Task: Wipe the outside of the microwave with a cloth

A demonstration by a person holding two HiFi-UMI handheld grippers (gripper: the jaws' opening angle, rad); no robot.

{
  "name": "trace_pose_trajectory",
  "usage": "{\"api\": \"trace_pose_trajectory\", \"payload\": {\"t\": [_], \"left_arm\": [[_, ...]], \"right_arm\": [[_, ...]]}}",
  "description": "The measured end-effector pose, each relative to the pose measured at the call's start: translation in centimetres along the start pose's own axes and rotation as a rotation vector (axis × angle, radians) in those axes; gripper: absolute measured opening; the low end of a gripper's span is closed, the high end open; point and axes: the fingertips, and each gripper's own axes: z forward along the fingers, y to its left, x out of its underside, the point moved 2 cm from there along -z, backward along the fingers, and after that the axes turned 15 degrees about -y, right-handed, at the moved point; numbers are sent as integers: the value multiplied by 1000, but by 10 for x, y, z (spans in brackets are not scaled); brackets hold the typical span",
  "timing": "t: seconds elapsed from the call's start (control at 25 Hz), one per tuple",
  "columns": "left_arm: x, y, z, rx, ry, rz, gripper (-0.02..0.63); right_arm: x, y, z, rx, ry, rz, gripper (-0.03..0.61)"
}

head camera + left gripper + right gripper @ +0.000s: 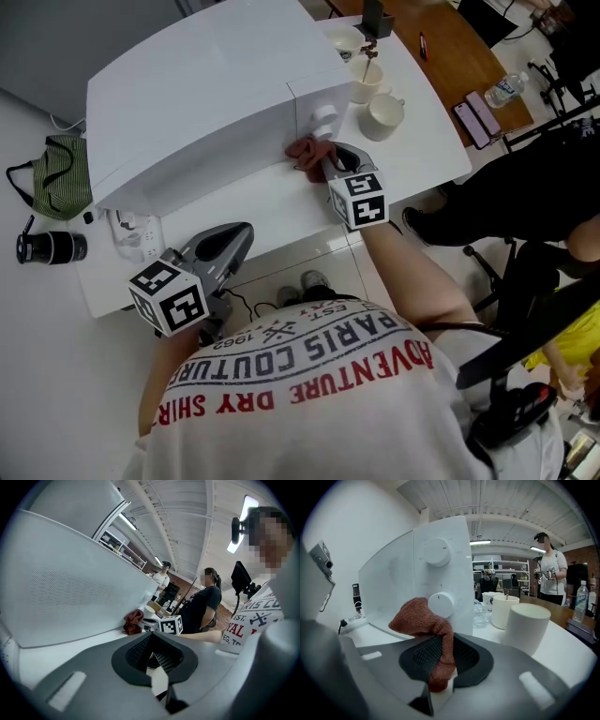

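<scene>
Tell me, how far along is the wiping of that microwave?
Done: the right tool has the cloth pinched. In hand: the cloth sits at the microwave's front, low by the lower knob. Still to do: probably most of it, though no face shows whether it was wiped. The left tool is empty.

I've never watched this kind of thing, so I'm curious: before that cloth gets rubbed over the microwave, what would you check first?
1. Cloth held firmly: ok. The right gripper is shut on the cloth.
2. Cloth touching the microwave: cannot tell. It sits right by the lower knob.
3. Cloth spread for wiping: not ok. It is a bunched wad.
4. Left gripper out of the way: ok. It is shut on nothing, over the table near its front edge.
5. Room to sweep: probably not ok. The white cups stand close beside the knob panel.
</scene>
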Motion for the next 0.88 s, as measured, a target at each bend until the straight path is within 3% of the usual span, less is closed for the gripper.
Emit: {"api": "trace_pose_trajectory", "payload": {"t": [0.32,0.6,0.88], "left_arm": [[4,6,4,-4,-21,-19,6],[-4,13,-19,-39,-90,-7,6],[-38,-1,-43,-22,-186,53,6]], "right_arm": [[-16,17,-18,-110,21,130,54],[-77,65,-65,-325,0,207,54],[-157,112,-103,-439,-78,263,54]]}}
